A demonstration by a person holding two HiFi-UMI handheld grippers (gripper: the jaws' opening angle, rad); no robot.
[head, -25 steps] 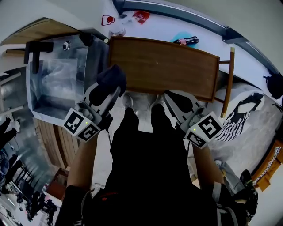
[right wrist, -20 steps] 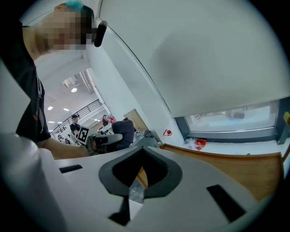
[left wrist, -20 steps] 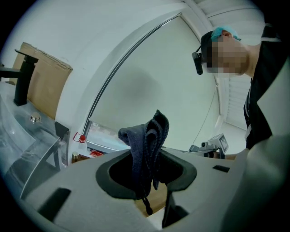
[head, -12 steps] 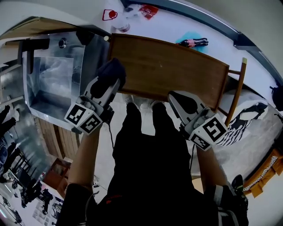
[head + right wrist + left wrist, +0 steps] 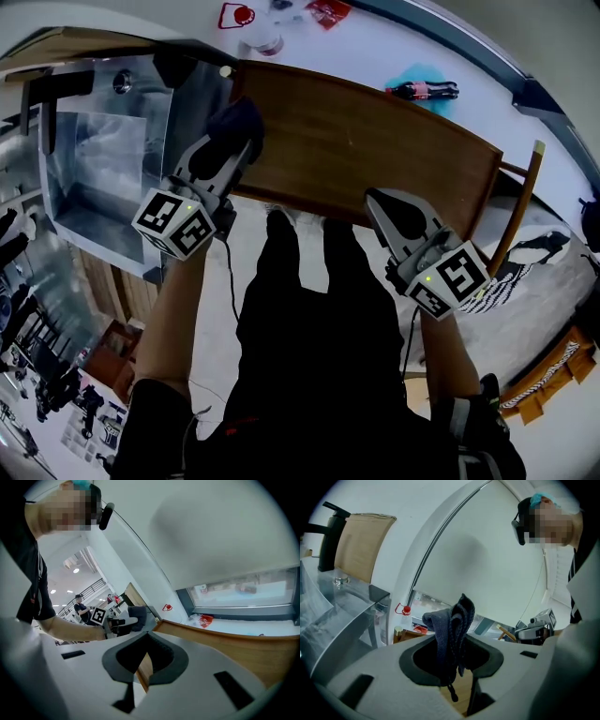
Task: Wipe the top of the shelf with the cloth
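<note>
We are pinching the dark cloth in the left gripper, its fingers clamped on the bunched fabric, which is poking past their tips over the wooden shelf top, apparently ready for wiping. The right gripper, fingers closed on nothing, is hovering just short of the shelf's edge, seemingly keeping clear.

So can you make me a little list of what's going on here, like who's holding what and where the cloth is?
left gripper: shut on the cloth
cloth: dark, bunched up, over the near left corner of the shelf top; cannot tell if it touches the wood
right gripper: shut, holding nothing, by the shelf's near edge
shelf top: brown wood, nothing lying on it
sink: shiny metal, just left of the shelf
bottle: lying on the white surface beyond the shelf
</note>
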